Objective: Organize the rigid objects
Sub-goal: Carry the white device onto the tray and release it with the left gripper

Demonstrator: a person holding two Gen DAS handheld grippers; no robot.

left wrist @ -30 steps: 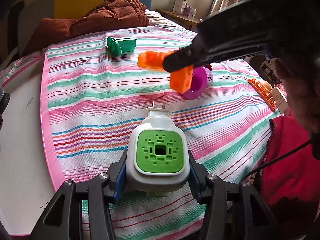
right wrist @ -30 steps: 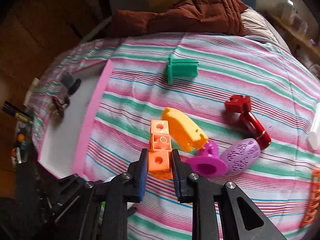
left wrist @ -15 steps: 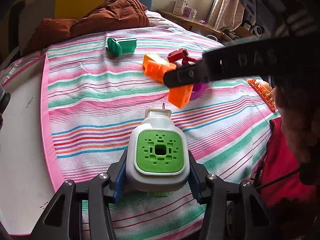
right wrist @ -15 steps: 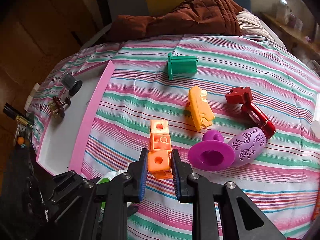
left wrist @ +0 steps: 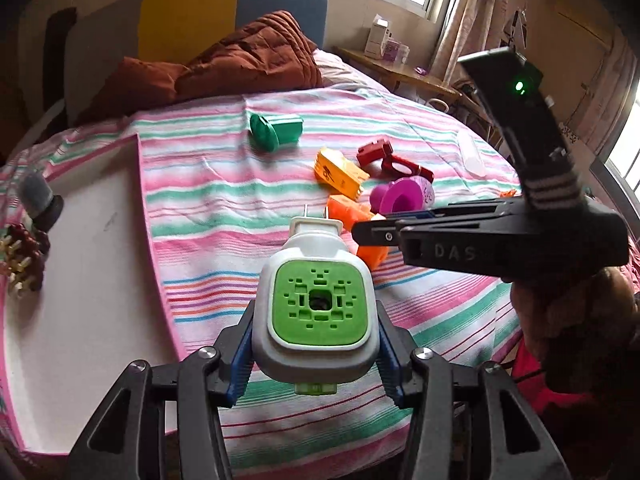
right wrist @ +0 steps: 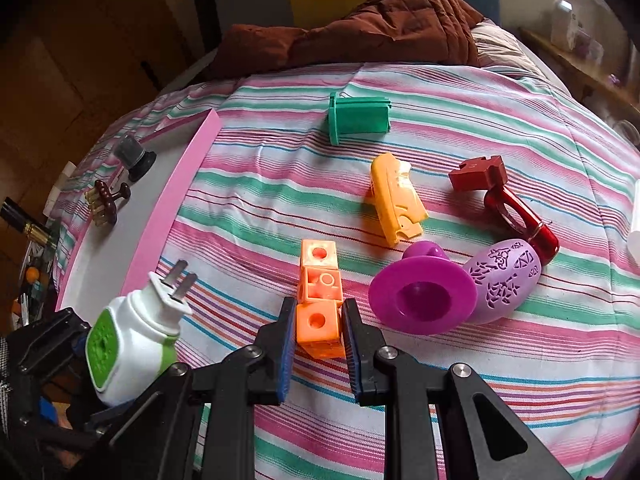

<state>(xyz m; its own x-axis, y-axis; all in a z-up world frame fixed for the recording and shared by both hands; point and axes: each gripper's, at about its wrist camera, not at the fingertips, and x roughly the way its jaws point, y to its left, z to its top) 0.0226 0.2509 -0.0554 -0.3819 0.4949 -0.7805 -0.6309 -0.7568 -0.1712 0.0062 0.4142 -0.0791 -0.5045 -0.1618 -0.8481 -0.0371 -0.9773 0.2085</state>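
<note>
Holding my finds over the striped bedspread (right wrist: 460, 120).
My left gripper (left wrist: 316, 354) clamps the plug-in unit (left wrist: 316, 316); my right gripper (right wrist: 318, 334) pinches the orange block strip (right wrist: 319, 300); ahead, a brown quilt (right wrist: 360, 28).

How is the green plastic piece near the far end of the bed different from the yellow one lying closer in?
The green piece is a squat block with a wide flange at one end; the yellow piece is longer and flatter, with a curved end and notched edges. The green one lies crosswise to the camera's view, the yellow one points more or less away from the camera. The green one sits alone, the yellow one among the other toys. Both lie loose on the striped blanket, untouched by either gripper.
</note>
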